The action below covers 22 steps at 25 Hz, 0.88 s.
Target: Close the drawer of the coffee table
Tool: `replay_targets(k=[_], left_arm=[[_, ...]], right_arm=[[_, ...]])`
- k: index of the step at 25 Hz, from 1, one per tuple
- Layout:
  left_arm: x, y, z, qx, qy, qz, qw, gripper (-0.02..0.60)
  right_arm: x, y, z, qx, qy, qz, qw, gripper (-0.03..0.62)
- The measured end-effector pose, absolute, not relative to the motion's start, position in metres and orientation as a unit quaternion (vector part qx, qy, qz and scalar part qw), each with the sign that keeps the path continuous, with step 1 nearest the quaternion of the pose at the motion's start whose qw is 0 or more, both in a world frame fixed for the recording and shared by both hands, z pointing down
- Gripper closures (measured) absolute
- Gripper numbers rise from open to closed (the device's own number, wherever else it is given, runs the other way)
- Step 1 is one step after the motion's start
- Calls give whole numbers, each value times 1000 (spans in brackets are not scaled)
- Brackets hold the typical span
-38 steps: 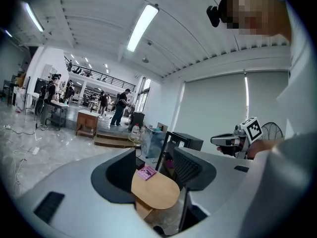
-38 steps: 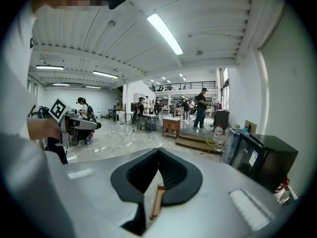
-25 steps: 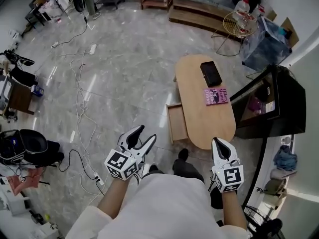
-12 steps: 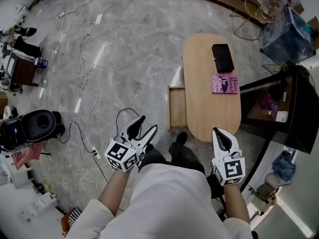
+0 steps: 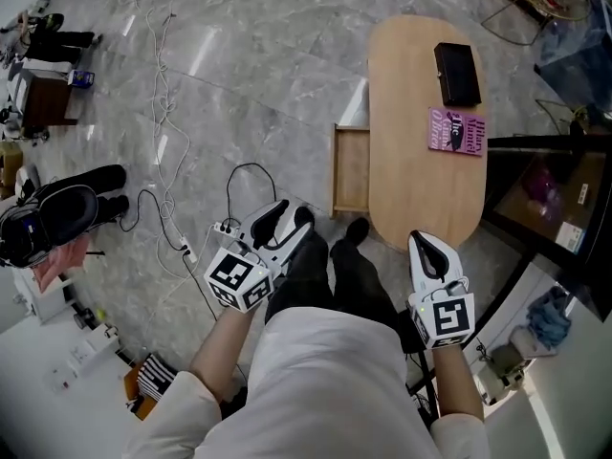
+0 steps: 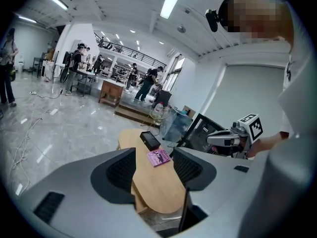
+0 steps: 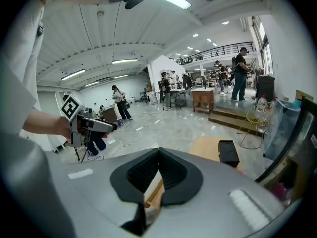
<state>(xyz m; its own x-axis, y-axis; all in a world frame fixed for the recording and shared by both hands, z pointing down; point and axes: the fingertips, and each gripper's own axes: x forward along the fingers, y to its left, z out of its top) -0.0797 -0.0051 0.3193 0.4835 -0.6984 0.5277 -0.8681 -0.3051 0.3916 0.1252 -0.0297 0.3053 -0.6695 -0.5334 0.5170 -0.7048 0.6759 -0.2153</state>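
Note:
The oval wooden coffee table [image 5: 421,175] stands ahead of me, its drawer [image 5: 351,170] pulled out toward the left. My left gripper [image 5: 292,214] hangs open and empty in the air, short of the drawer's near corner. In the left gripper view the left gripper [image 6: 153,158] frames the table top [image 6: 151,190] between its pads. My right gripper [image 5: 423,241] is shut, holds nothing and hovers just off the table's near end. The right gripper view shows the right gripper [image 7: 158,155] with its pads meeting.
A black box [image 5: 456,73] and a pink book [image 5: 457,130] lie on the table. A dark cabinet [image 5: 555,189] stands right of it. Cables [image 5: 163,142] and a power strip [image 5: 222,228] trail over the marble floor at left. My legs [image 5: 335,275] stand by the drawer.
Both grippers have sunk, and I have come nearer to the table, which now looks larger and higher in the head view. Neither gripper's jaws have changed.

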Motion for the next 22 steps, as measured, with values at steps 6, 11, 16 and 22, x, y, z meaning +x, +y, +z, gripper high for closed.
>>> replay_targets(k=[6,11,16,22], left_arm=[[-91,-8,385,781,-482,142,372,351],[-86,-5,450,769,-460,148,419,351],[-95,-8,500,767,-438,155,442,351],[-102,-7,561,766,-414,172,461,351]], right_arm=[[106,-40,341,336,-887,209,236,583],[105,-44,382,350,-871,232,255,583],[83,-42,427,353,-856,266,267,583],[62,-47,483,352,-845,294,273,583]])
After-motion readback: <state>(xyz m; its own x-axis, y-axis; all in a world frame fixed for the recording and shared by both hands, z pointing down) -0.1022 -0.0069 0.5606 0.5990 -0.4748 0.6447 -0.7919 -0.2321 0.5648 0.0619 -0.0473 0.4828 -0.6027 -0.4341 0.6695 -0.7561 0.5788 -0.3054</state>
